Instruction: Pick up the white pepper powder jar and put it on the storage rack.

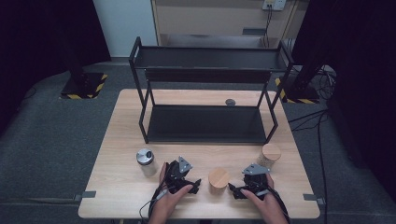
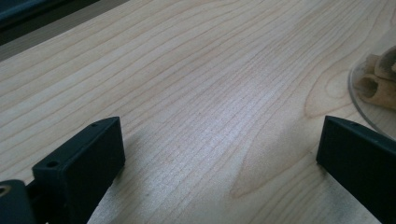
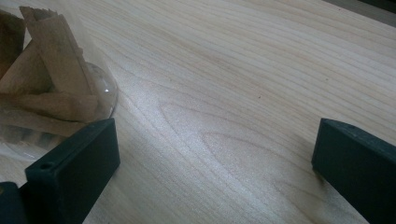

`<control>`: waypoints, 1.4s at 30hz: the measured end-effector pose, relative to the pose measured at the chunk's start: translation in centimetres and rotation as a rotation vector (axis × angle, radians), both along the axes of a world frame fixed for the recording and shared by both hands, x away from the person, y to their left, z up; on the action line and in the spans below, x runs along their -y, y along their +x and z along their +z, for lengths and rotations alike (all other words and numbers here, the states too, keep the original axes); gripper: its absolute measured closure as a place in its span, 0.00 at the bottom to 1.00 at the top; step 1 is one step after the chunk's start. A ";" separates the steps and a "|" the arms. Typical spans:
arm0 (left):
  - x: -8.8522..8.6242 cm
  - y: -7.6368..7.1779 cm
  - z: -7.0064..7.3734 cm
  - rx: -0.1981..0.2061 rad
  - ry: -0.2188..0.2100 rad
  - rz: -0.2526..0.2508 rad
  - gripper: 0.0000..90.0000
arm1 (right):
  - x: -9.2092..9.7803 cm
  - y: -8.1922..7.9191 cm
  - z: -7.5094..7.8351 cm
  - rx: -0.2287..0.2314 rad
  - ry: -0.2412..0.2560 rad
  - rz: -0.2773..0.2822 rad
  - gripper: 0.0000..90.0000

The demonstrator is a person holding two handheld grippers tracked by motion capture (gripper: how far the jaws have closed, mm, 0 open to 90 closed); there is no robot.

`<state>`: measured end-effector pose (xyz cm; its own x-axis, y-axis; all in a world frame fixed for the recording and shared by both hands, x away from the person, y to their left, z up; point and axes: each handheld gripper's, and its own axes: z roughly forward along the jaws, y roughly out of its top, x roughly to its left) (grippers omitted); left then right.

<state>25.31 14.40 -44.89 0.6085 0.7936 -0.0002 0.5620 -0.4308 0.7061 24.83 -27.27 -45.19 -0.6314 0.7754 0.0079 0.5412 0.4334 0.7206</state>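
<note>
Flanking the wooden-lidded jar (image 1: 218, 179), wide-spread tongs (image 1: 195, 185).

Small grey object (image 1: 230, 102) behind the rack (image 1: 205, 123), unidentifiable.

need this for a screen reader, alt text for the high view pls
A person's hands rest two open grippers, the left gripper and right gripper, on a wooden table, either side of a wooden-lidded jar. A metal-lidded jar stands left, another wooden-lidded jar right, and a black two-tier shelf behind.
</note>
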 end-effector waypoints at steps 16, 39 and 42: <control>0.1 0.2 0.0 -0.003 0.000 0.008 0.00 | 0.0 0.0 0.0 0.001 0.001 0.001 0.01; 0.2 -0.1 1.5 0.013 -0.015 0.028 0.02 | 0.0 0.0 0.0 0.001 0.001 0.001 0.01; 0.2 -0.1 1.9 0.012 -0.012 0.019 0.02 | 0.0 0.0 0.0 0.001 0.001 0.001 0.01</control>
<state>25.19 14.16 -42.95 0.5930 0.8052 -0.0027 0.5618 -0.4113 0.7177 24.83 -27.29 -45.21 -0.6321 0.7749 0.0076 0.5399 0.4333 0.7217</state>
